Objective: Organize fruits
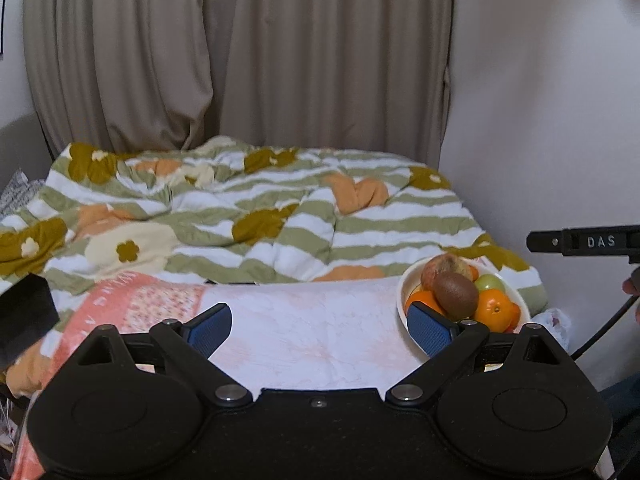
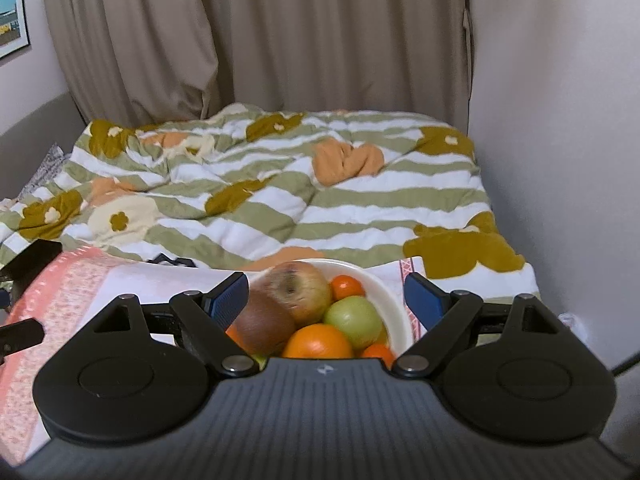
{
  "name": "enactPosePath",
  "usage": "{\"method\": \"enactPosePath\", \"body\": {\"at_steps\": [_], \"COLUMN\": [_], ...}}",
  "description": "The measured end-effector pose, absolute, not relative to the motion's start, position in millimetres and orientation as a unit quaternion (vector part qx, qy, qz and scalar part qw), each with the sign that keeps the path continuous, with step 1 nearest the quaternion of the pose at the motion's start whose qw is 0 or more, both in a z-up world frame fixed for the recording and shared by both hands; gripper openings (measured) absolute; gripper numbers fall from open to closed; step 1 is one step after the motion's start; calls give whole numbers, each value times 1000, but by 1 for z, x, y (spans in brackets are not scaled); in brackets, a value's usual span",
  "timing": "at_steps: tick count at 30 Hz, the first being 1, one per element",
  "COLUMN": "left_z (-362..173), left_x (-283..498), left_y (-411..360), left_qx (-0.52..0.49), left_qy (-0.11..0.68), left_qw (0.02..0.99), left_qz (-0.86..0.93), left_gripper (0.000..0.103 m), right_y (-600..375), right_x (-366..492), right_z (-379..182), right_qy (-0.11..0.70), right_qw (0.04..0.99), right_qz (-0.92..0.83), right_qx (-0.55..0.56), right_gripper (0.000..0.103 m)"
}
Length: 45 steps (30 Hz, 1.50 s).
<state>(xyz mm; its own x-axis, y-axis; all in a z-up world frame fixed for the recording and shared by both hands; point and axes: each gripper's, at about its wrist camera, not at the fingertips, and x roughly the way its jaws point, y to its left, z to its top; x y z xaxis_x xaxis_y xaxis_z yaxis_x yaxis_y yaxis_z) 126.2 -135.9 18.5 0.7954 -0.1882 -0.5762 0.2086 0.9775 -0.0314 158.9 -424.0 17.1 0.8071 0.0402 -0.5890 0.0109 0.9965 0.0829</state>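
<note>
Fruit gathered in the bowl, both grippers empty above it

Left to right in the left wrist view: the left gripper stands wide with ribbed blue pads over bare pale cloth, nothing between them; at lower right the glossy cream bowl holds a fuzzy brown kiwi, a blotchy apple, smooth oranges and a green fruit. In the right wrist view, the right gripper hangs spread wide over the same pile, gripping nothing. Sorting looks finished; next probably only a check for strays on the rumpled striped quilt.
</note>
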Motion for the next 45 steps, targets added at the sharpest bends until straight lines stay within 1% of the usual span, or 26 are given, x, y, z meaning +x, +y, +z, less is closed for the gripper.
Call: {"method": "enactPosePath", "body": {"at_steps": [5, 14, 20, 28, 45], "left_z": [35, 47, 46, 42, 44], "left_x": [95, 41, 22, 7, -2], "left_y": [-114, -90, -74, -60, -56], "left_qx": [21, 28, 29, 30, 44], "left_qy": [280, 257, 269, 277, 270], "left_qw": [953, 960, 959, 957, 959], "left_qz": [-112, -104, -87, -80, -76], "left_gripper": [98, 103, 103, 103, 103], "right_y": [-384, -332, -316, -310, -304], "right_x": [102, 20, -14, -35, -39], "right_z": [37, 48, 46, 39, 41], "right_qy": [293, 291, 307, 324, 328], "right_qw": [956, 956, 951, 945, 944], "right_qz": [2, -6, -31, -43, -44], "right_qx": [35, 29, 22, 21, 21], "right_gripper": [103, 103, 103, 103, 103]}}
